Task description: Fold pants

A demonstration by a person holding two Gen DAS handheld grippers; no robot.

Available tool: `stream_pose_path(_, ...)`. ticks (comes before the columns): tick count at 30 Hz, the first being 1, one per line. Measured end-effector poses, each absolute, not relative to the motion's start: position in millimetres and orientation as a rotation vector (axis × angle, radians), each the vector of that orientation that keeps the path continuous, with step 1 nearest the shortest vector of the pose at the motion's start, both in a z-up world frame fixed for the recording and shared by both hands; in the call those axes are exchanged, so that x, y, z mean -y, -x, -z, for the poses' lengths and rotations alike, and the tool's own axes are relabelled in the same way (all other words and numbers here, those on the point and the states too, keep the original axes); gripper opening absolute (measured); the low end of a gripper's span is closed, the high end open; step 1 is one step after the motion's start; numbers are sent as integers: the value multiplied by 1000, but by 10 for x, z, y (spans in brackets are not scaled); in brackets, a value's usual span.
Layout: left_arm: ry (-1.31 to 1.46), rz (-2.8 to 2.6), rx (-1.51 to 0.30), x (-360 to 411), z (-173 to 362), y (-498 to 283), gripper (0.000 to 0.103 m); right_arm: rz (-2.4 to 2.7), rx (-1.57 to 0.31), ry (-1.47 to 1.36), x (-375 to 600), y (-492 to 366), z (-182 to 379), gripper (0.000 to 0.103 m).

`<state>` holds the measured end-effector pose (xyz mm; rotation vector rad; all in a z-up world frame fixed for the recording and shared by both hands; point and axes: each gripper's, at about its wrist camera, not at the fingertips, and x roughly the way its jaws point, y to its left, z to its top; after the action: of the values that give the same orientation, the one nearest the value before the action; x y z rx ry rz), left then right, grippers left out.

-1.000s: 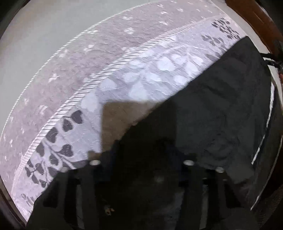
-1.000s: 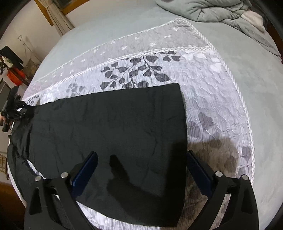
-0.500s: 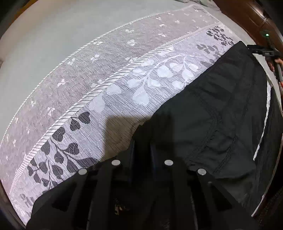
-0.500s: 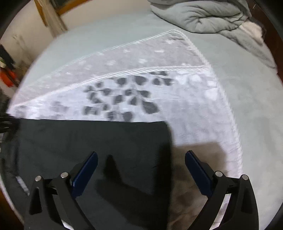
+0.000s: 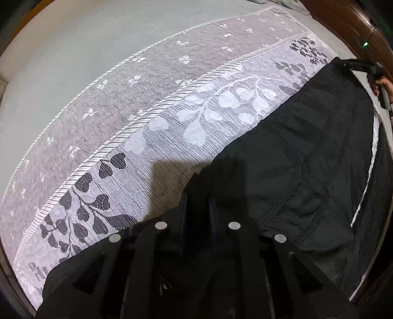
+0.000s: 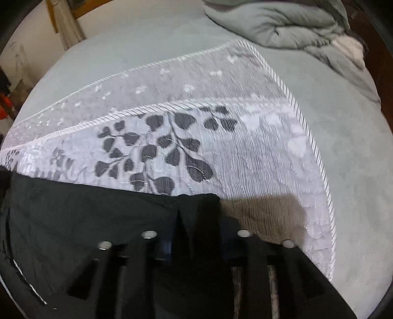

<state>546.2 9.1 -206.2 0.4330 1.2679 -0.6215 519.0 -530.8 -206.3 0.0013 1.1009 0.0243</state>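
Black pants (image 5: 307,166) lie spread on a grey-white bedspread with a leaf pattern (image 5: 196,122). My left gripper (image 5: 197,193) is shut on a corner of the pants at their waist end. My right gripper (image 6: 197,211) is shut on the far corner of the pants (image 6: 86,216) at the leg end. In the left wrist view the right gripper (image 5: 361,66) shows small at the top right, at the other end of the cloth.
A crumpled grey duvet (image 6: 282,22) lies at the back right of the bed. The pale green sheet (image 6: 343,135) surrounds the bedspread. A wooden bed frame (image 5: 339,22) runs along the right. A curtain (image 6: 66,27) hangs at the far left.
Both grippers have closed on corners of the pants. The right gripper, open over the cloth before, has moved to the pants' far corner and shut.
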Motion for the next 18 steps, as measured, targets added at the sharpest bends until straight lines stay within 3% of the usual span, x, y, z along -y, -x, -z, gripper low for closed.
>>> stream_pose_path(9,-371,605,-1182,-182,1668,-5099,12,-109,-792,-55,5171,-4484,1178,21)
stream_pose_path(18,-342,569,-1033,-413,978,-4039,12,-152,-585,-138,5221,-3318,574,21)
